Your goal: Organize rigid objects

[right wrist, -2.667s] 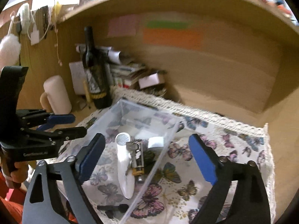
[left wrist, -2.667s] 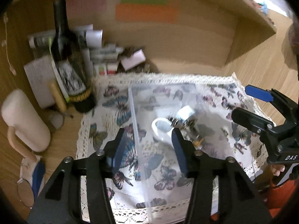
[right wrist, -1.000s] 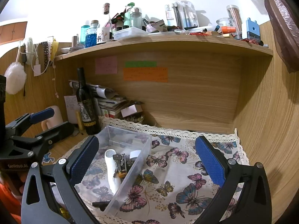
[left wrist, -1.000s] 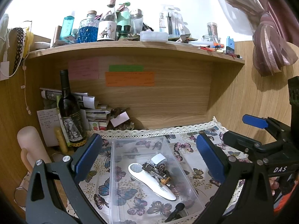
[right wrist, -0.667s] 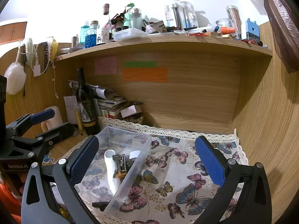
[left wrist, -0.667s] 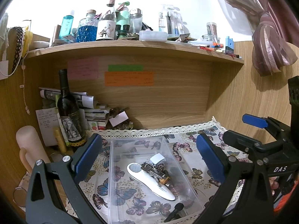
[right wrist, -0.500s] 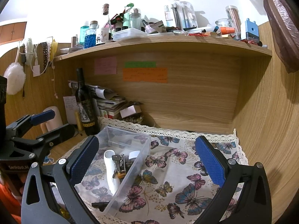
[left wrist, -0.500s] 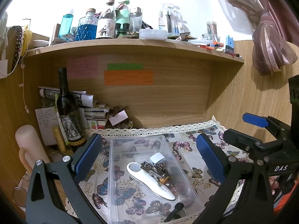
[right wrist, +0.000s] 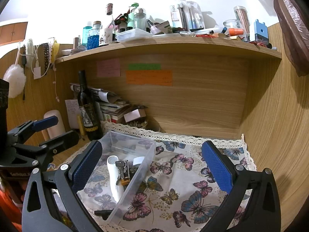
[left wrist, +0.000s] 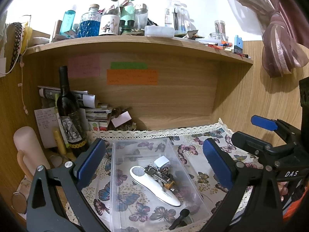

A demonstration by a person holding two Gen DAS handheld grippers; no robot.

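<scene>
Both my claws spread, empty — left claw (left wrist: 152,164) nearer the bin (left wrist: 135,203). White tool (left wrist: 154,181) inside, long axis near-right to far-left, keys (left wrist: 158,174) on top.

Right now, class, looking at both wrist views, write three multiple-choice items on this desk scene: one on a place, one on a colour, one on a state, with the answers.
1. Where does the white oblong device lie?
A. On the top shelf
B. Inside the clear plastic bin
C. Beside the wine bottle

2. What colour is the widest sticky note on the back panel?
A. Orange
B. Blue
C. Yellow

3. How do the jaws of the left gripper and right gripper stand?
A. Both shut on keys
B. One open, one shut
C. Both open, holding nothing

Answers: B, it rests on the bin floor under the keys. A, it sits below a green strip. C, wide gaps show between both pairs of pads.
</scene>
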